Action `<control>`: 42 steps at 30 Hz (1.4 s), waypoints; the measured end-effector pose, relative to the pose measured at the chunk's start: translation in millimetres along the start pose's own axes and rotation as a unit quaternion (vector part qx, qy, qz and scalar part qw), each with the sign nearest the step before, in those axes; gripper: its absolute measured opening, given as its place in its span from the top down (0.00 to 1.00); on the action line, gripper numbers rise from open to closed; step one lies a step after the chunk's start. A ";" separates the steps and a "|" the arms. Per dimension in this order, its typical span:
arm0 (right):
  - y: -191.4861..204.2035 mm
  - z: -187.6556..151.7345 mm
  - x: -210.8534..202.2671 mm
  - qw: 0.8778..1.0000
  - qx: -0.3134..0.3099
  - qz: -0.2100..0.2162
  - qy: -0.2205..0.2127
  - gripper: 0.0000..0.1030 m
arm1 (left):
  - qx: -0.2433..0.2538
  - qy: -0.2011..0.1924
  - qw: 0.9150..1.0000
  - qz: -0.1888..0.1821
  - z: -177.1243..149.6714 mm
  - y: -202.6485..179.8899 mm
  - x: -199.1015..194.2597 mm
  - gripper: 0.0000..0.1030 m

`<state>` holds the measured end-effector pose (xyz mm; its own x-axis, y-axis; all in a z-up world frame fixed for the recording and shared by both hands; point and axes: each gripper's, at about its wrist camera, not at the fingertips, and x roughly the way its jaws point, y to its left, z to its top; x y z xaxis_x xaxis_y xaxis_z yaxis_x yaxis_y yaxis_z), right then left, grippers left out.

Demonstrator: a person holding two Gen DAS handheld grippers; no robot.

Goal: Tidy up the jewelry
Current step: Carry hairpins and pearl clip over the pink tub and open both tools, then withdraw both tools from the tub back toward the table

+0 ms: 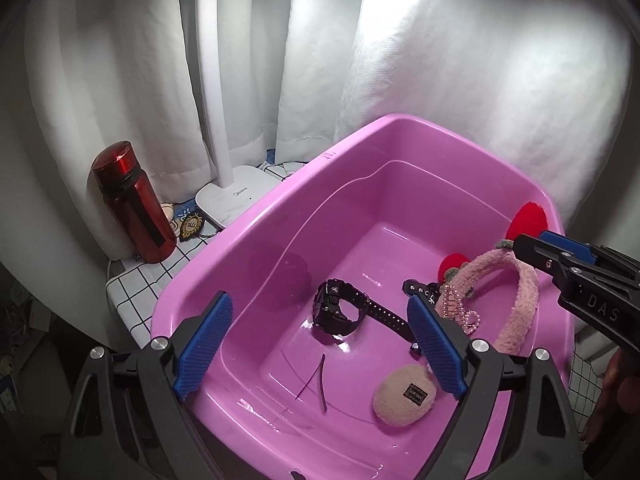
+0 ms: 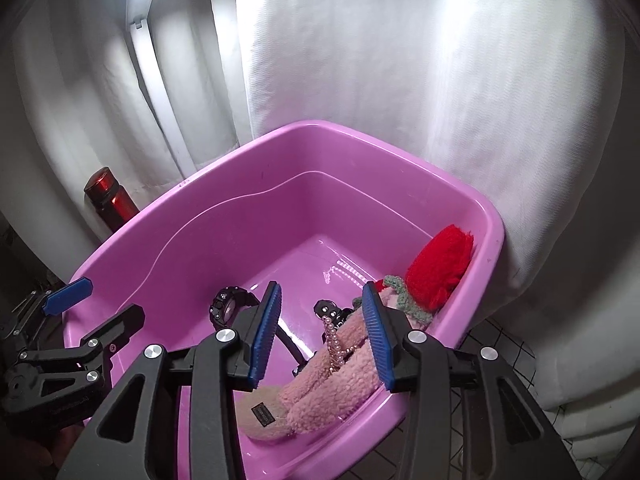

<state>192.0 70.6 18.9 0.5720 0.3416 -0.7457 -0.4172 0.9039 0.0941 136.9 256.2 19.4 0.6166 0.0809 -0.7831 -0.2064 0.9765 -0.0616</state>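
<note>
A pink plastic tub [image 1: 280,216] [image 2: 168,216] holds the items. A black watch [image 1: 340,308] [image 2: 228,304] lies on its floor. A fluffy pink headband [image 1: 520,304] [image 2: 336,384] with red pompoms [image 1: 526,220] [image 2: 440,268] leans at the right wall, a pearl bracelet [image 1: 460,312] [image 2: 334,340] draped over it. A round pink plush pad [image 1: 404,394] lies at the front. My left gripper [image 1: 320,348] is open and empty above the tub's front. My right gripper [image 2: 324,336] is open and empty over the headband; it also shows in the left wrist view [image 1: 560,256].
A red bottle [image 1: 132,204] [image 2: 110,196] and a white desk lamp [image 1: 224,196] stand left of the tub on a grid-patterned cloth [image 1: 140,276]. White curtains [image 1: 480,80] hang close behind. A thin dark hair pin [image 1: 320,384] lies on the tub floor.
</note>
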 end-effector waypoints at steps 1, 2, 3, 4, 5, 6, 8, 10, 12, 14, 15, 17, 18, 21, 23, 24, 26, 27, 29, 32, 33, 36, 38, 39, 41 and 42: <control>0.3 -0.4 -1.5 1.000 0.002 0.002 -0.001 0.61 | -0.001 0.000 1.000 0.000 -0.7 0.5 -1.0 0.14; 0.4 -1.1 -3.8 1.000 0.005 0.005 -0.003 0.61 | -0.001 0.000 1.000 -0.002 -1.6 0.5 -2.5 0.14; 0.4 -1.9 -6.4 1.000 0.007 0.008 -0.005 0.61 | -0.001 0.001 1.000 -0.003 -2.5 0.3 -3.8 0.14; 0.4 -2.4 -9.1 1.000 0.009 0.009 -0.006 0.61 | -0.001 0.001 1.000 -0.003 -3.4 0.0 -5.2 0.14; 0.4 -3.1 -12.3 1.000 0.011 0.010 -0.009 0.61 | 0.000 0.001 1.000 -0.003 -4.3 -0.4 -6.6 0.14; 0.2 -3.8 -15.7 1.000 0.013 0.012 -0.013 0.61 | 0.000 0.001 1.000 -0.005 -5.1 -1.6 -8.8 0.14; -0.7 -5.8 -23.4 1.000 0.019 0.015 -0.019 0.61 | 0.001 -0.001 1.000 -0.009 -6.5 -3.4 -13.0 0.14; -1.7 -9.3 -30.5 0.999 0.026 0.018 -0.024 0.61 | 0.004 -0.004 1.000 -0.015 -7.7 -6.9 -18.5 0.14; -3.1 -15.0 -39.1 0.999 0.033 0.019 -0.030 0.58 | 0.009 -0.009 1.000 -0.021 -9.0 -11.5 -24.8 0.14; -6.2 -21.9 -48.3 0.998 0.043 0.019 -0.038 0.56 | 0.015 -0.014 0.999 -0.028 -10.4 -16.7 -31.1 0.14; -8.1 -25.9 -52.8 0.998 0.049 0.020 -0.041 0.56 | 0.019 -0.017 0.999 -0.033 -11.4 -19.7 -34.2 0.14; -12.7 -34.9 -61.9 0.997 0.061 0.019 -0.046 0.56 | 0.027 -0.020 0.999 -0.041 -13.9 -26.7 -39.9 0.13; -15.8 -40.2 -67.1 0.996 0.068 0.017 -0.049 0.56 | 0.031 -0.022 0.998 -0.047 -15.6 -30.5 -42.6 0.12; -28.0 -60.4 -86.3 0.994 0.088 0.007 -0.058 0.47 | 0.044 -0.025 0.997 -0.066 -20.8 -42.9 -50.8 0.12; -40.4 -76.4 -99.6 0.992 0.107 -0.001 -0.065 0.43 | 0.054 -0.025 0.995 -0.079 -24.8 -53.0 -56.4 0.11; -48.0 -85.3 -107.3 0.991 0.118 -0.006 -0.069 0.42 | 0.059 -0.025 0.994 -0.086 -26.9 -58.3 -59.5 0.11; -64.5 -104.3 -122.4 0.987 0.140 -0.023 -0.072 0.41 | 0.071 -0.027 0.992 -0.103 -31.1 -70.2 -65.7 0.10; -73.1 -113.9 -129.9 0.985 0.151 -0.033 -0.073 0.39 | 0.078 -0.027 0.990 -0.112 -33.1 -76.8 -68.8 0.10; -90.6 -134.7 -145.2 0.980 0.174 -0.057 -0.072 0.38 | 0.092 -0.030 0.987 -0.132 -37.1 -90.4 -75.2 0.09; -116.5 -169.2 -169.6 0.970 0.210 -0.099 -0.069 0.36 | 0.118 -0.037 0.979 -0.163 -43.1 -114.8 -85.5 0.08; -123.7 -180.8 -177.1 0.966 0.222 -0.112 -0.067 0.36 | 0.127 -0.039 0.976 -0.172 -45.6 -122.6 -88.5 0.08; -142.4 -216.7 -197.8 0.953 0.260 -0.143 -0.064 0.36 | 0.154 -0.039 0.967 -0.201 -54.0 -148.4 -94.8 0.08; -150.7 -238.9 -207.4 0.944 0.283 -0.158 -0.058 0.36 | 0.173 -0.034 0.960 -0.219 -60.0 -165.5 -97.0 0.08; -153.5 -250.1 -211.9 0.940 0.294 -0.164 -0.056 0.36 | 0.183 -0.031 0.956 -0.227 -63.7 -174.5 -97.3 0.08; -157.6 -270.7 -218.2 0.931 0.317 -0.175 -0.052 0.36 | 0.203 -0.023 0.948 -0.243 -71.7 -191.8 -97.2 0.08; -158.2 -279.7 -219.8 0.926 0.328 -0.179 -0.049 0.36 | 0.212 -0.018 0.944 -0.250 -76.5 -200.1 -96.0 0.08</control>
<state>-65.3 -219.4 -16.6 0.6659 -0.0171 -0.7459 0.3115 0.9148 0.2571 60.8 37.7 59.5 0.5838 -0.4127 -0.6992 0.4359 0.8858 -0.1589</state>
